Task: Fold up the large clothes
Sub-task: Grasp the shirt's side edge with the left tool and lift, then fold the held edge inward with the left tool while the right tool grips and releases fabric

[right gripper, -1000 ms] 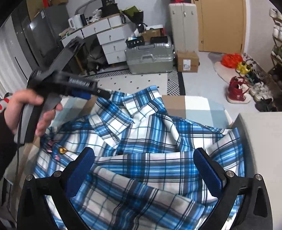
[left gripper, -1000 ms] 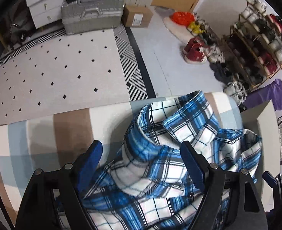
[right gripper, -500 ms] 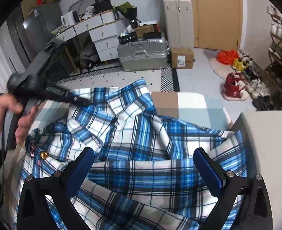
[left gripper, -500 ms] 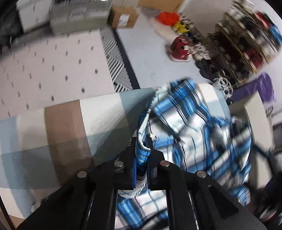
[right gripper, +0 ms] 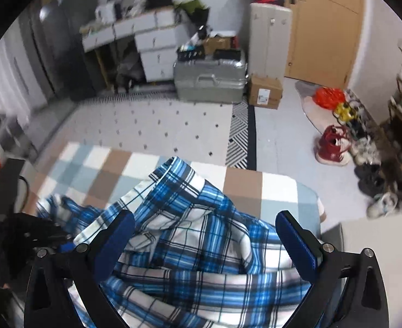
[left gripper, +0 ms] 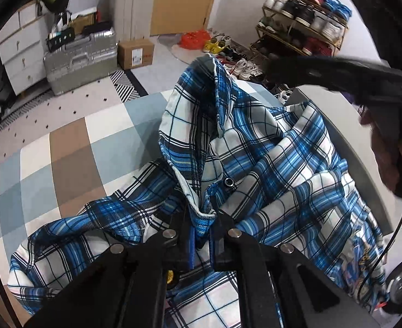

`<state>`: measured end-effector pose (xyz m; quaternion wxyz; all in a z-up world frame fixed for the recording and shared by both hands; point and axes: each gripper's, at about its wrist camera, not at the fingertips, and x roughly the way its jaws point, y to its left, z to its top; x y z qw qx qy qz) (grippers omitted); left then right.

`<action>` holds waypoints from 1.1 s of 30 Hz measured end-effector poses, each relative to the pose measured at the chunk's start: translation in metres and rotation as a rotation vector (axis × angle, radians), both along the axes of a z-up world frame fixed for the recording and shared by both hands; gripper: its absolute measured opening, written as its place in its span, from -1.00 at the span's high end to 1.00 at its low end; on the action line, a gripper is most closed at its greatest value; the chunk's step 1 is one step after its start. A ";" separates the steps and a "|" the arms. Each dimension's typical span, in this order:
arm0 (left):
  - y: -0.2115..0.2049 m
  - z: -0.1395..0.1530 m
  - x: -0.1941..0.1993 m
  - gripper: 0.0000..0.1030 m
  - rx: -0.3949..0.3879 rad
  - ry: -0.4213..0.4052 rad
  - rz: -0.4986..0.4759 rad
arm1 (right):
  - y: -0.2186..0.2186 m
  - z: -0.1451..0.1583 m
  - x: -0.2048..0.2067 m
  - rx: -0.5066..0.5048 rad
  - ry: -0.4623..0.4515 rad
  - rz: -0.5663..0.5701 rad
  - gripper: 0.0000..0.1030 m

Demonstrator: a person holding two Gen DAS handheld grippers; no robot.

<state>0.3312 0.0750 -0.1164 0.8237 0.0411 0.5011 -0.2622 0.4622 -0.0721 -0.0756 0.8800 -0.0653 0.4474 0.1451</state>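
Meanwhile, at lower centre, the left gripper [left gripper: 202, 242] pinched the plaid shirt [left gripper: 269, 164] heaped on the checked cover [left gripper: 64, 150]; the right gripper [right gripper: 205, 242] gaped empty; a thin bite risked slipping.

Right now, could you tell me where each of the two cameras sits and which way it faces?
Left wrist: on the left gripper, looking down its fingers, shut on the plaid shirt; the person's right hand shows at the right.
Right wrist: on the right gripper, open above the shirt, facing the checked table cover and the room; the left gripper shows at the left.
Both share the shirt, cover, silver suitcase and cardboard box.
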 end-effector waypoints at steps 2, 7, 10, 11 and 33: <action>-0.004 -0.003 0.000 0.95 0.028 -0.020 -0.028 | 0.016 -0.005 0.007 -0.041 0.009 0.040 -1.00; 0.000 -0.010 -0.001 0.95 0.001 -0.002 -0.043 | 0.063 -0.031 0.030 -0.225 0.061 0.098 -1.00; 0.008 -0.015 0.006 0.96 -0.049 0.032 -0.027 | 0.076 -0.051 0.045 -0.348 0.094 0.079 -0.96; 0.012 -0.015 0.009 0.96 -0.070 0.044 -0.022 | 0.076 -0.057 0.050 -0.389 0.108 0.057 -0.82; 0.025 0.079 -0.130 0.95 -0.152 -0.228 0.073 | -0.048 0.044 -0.125 0.042 -0.222 -0.061 0.92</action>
